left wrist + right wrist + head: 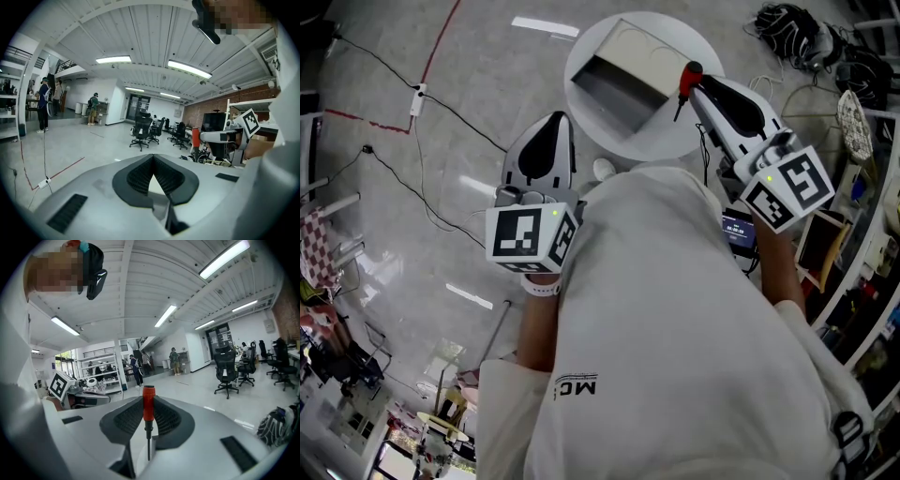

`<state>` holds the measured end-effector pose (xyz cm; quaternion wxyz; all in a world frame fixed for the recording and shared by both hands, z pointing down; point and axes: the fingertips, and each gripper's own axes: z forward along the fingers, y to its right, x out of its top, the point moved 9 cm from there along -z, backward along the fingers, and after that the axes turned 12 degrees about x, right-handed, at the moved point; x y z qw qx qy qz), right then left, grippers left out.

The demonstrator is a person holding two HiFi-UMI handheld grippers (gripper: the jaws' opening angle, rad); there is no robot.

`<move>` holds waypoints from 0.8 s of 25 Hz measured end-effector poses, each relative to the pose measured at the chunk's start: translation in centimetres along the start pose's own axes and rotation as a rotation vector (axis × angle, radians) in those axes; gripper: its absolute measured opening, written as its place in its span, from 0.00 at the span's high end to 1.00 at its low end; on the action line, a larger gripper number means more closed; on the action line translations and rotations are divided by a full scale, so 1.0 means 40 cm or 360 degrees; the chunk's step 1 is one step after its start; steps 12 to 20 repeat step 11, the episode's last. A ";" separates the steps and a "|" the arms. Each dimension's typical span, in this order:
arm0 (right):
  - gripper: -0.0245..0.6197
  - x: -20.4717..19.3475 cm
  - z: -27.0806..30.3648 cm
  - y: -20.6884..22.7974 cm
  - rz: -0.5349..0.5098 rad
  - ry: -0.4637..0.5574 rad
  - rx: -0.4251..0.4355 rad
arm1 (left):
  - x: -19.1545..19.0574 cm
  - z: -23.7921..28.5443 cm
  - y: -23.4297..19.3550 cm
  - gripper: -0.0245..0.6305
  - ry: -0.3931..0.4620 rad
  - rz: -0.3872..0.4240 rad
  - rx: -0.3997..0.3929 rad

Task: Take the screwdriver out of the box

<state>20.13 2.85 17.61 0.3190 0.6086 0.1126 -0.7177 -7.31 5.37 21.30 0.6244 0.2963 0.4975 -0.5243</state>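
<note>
Screwdriver (148, 408) clamped in right gripper (692, 82), beside box (617, 89).

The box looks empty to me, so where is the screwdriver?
In the head view, the screwdriver is clamped in the right gripper, upper right, just beside the open box on the round table.

Support: round white tabletop (670, 139), seen from above at upper centre of the head view.

On it: one open rectangular grey box (614, 89), shallow, with a pale lid flap folded back on the far side. It sits about mid-table, its sides skewed to the rim.

Around the table: glossy grey floor (441, 197).

On the floor:
- thin black cables (380, 61) trailing left of the table
- a small white plug block (417, 98) on one cable
- a red tape line (441, 42)
- a heap of black cords (787, 26) at far upper right
</note>
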 end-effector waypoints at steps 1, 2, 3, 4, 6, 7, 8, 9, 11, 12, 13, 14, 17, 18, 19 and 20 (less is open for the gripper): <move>0.77 0.000 -0.003 -0.002 -0.0004 -0.0003 -0.0001 | 0.000 -0.001 0.004 0.95 0.0004 -0.0001 -0.0005; 0.77 -0.002 -0.006 -0.003 -0.0008 -0.0007 -0.0003 | -0.001 -0.002 0.008 0.95 0.0006 -0.0001 -0.0012; 0.77 -0.003 -0.009 -0.004 -0.0012 -0.0010 -0.0004 | -0.003 -0.002 0.012 0.95 0.0006 0.0001 -0.0019; 0.77 -0.004 -0.012 -0.005 -0.0014 -0.0011 -0.0007 | -0.005 -0.002 0.016 0.95 0.0003 0.0003 -0.0024; 0.77 -0.006 -0.017 -0.005 -0.0015 -0.0011 -0.0012 | -0.010 -0.002 0.022 0.95 -0.0003 0.0006 -0.0033; 0.77 -0.007 -0.019 -0.004 -0.0014 -0.0010 -0.0015 | -0.012 -0.002 0.024 0.95 -0.0005 0.0009 -0.0036; 0.77 -0.010 -0.021 -0.003 -0.0012 -0.0010 -0.0018 | -0.014 -0.002 0.025 0.95 -0.0007 0.0012 -0.0037; 0.77 -0.013 -0.021 -0.002 -0.0010 -0.0010 -0.0021 | -0.016 -0.002 0.026 0.95 -0.0008 0.0014 -0.0037; 0.77 -0.020 -0.021 0.001 -0.0004 -0.0011 -0.0031 | -0.021 -0.003 0.025 0.95 -0.0011 0.0019 -0.0036; 0.77 -0.020 -0.021 0.001 -0.0004 -0.0011 -0.0031 | -0.021 -0.003 0.025 0.95 -0.0011 0.0019 -0.0036; 0.77 -0.020 -0.021 0.001 -0.0004 -0.0011 -0.0031 | -0.021 -0.003 0.025 0.95 -0.0011 0.0019 -0.0036; 0.77 -0.020 -0.021 0.001 -0.0004 -0.0011 -0.0031 | -0.021 -0.003 0.025 0.95 -0.0011 0.0019 -0.0036; 0.77 -0.020 -0.021 0.001 -0.0004 -0.0011 -0.0031 | -0.021 -0.003 0.025 0.95 -0.0011 0.0019 -0.0036; 0.77 -0.020 -0.021 0.001 -0.0004 -0.0011 -0.0031 | -0.021 -0.003 0.025 0.95 -0.0011 0.0019 -0.0036; 0.77 -0.020 -0.021 0.001 -0.0004 -0.0011 -0.0031 | -0.021 -0.003 0.025 0.95 -0.0011 0.0019 -0.0036; 0.77 -0.020 -0.021 0.001 -0.0004 -0.0011 -0.0031 | -0.021 -0.003 0.025 0.95 -0.0011 0.0019 -0.0036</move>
